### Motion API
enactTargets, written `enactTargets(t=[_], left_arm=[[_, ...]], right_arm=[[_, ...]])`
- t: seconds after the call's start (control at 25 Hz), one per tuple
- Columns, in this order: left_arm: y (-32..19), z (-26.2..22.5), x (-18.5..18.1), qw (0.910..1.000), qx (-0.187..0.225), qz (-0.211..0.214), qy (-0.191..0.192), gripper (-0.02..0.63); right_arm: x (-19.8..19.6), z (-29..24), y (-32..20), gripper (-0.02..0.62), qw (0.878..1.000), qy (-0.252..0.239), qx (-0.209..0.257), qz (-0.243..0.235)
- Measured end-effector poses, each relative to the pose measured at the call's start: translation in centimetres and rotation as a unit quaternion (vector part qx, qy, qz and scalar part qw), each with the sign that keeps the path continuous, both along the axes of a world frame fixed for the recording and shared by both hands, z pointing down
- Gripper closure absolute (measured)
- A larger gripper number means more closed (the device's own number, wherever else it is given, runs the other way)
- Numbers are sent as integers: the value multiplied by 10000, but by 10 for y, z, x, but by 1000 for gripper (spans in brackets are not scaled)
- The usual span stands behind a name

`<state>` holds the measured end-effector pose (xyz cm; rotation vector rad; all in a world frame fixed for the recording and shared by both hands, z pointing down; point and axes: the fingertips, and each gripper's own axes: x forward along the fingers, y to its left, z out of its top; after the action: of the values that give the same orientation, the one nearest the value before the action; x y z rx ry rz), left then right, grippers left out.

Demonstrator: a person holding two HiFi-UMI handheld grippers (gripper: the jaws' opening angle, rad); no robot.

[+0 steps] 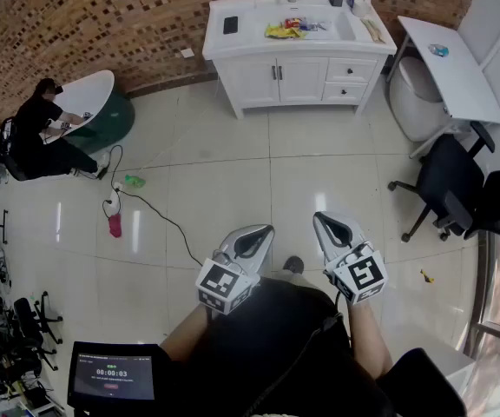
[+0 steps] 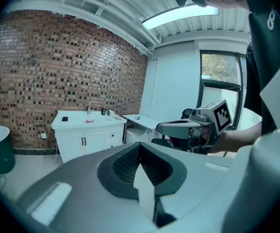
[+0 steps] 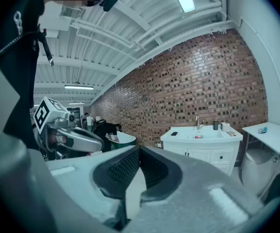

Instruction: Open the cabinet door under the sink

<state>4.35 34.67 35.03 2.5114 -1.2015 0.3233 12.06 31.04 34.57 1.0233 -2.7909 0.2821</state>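
Observation:
The white sink cabinet (image 1: 298,63) stands against the brick wall, far across the tiled floor. Its two doors (image 1: 278,79) under the basin are closed, with dark handles at their meeting edge. The same cabinet (image 2: 87,139) shows small in the left gripper view and again, cabinet (image 3: 203,152), in the right gripper view. My left gripper (image 1: 261,231) and right gripper (image 1: 322,219) are held side by side close to my body, pointing toward the cabinet. Both are shut with nothing between the jaws. The left gripper (image 2: 140,145) and right gripper (image 3: 138,149) each see the other beside them.
A toilet (image 1: 413,95), a white table (image 1: 454,59) and a black office chair (image 1: 448,189) stand at the right. A person (image 1: 37,137) crouches by a bathtub (image 1: 98,102) at the left. A cable and bottles (image 1: 115,211) lie on the floor. A phone (image 1: 231,24) lies on the countertop.

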Motion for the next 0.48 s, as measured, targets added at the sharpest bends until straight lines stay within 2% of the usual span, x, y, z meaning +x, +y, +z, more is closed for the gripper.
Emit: enactTargets(t=[0.28,0.48], left_arm=[[2,7,-3,9999,-59,30,107,589],[-63,29,-17,9988,-288,143,358,589]], right_arm=[[-2,-2,6,603,9999,143,34,15],[-7,20,-50,603,9987,404,-217,242]])
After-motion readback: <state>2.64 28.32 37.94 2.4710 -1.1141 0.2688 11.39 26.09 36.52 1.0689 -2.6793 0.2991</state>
